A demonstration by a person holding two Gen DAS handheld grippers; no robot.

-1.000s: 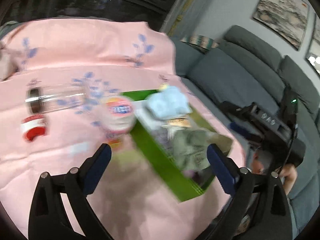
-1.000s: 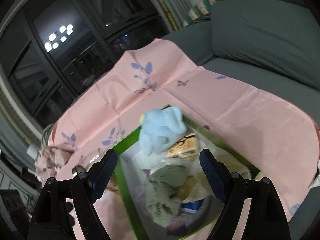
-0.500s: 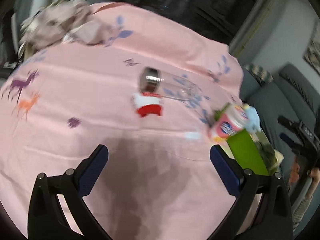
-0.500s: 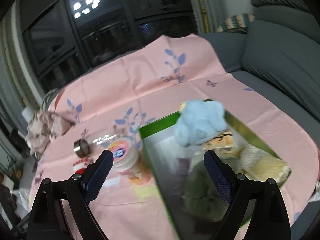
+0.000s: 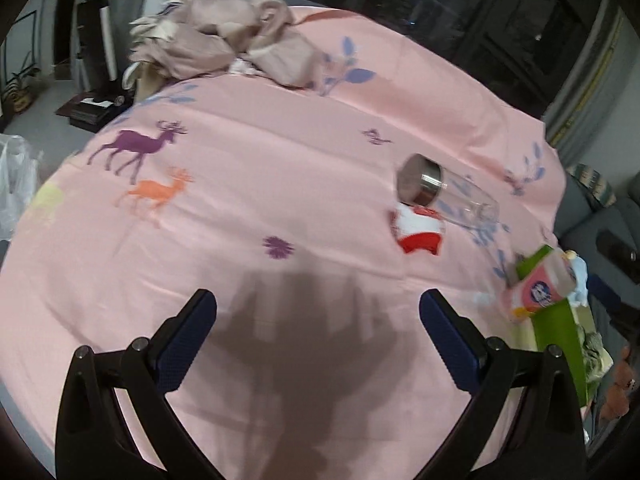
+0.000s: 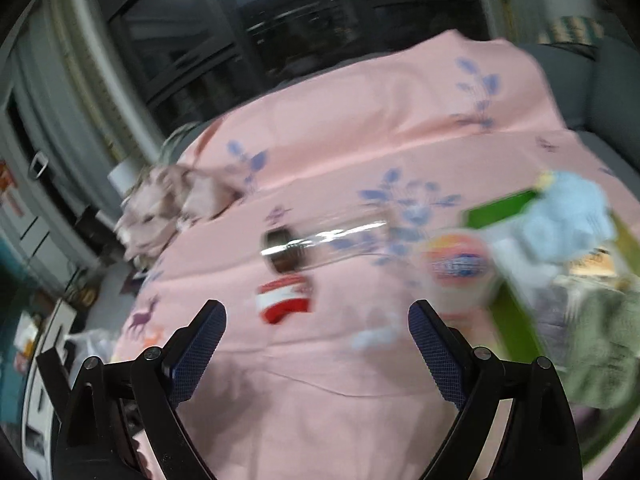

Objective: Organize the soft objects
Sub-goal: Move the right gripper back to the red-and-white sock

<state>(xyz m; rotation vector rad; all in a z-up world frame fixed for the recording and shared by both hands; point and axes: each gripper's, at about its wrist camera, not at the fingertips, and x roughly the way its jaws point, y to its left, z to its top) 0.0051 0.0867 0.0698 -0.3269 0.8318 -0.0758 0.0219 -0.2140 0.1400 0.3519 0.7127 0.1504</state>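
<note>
A green box [image 6: 506, 204] at the right holds soft things: a light blue plush [image 6: 568, 216] and a grey-green knit item [image 6: 596, 340]. It shows at the right edge of the left wrist view [image 5: 554, 320]. A crumpled beige-pink cloth [image 5: 224, 36] lies at the table's far edge; it is blurred in the right wrist view [image 6: 172, 204]. A red and white soft item [image 5: 418, 230] lies beside a glass bottle [image 5: 444, 196]. My left gripper [image 5: 318, 324] is open and empty above the pink tablecloth [image 5: 248, 168]. My right gripper [image 6: 316, 334] is open and empty.
A pink round tub [image 5: 536, 290] stands against the green box, also seen in the right wrist view [image 6: 456, 268]. The clear bottle with a metal cap [image 6: 316, 246] lies on its side. A grey sofa [image 6: 612, 92] is at the right. A brown plush [image 5: 618, 388] lies off the table.
Both grippers have swung left, away from the green box and toward the bottle, the red and white item and the crumpled cloth. Both stayed open and empty.
</note>
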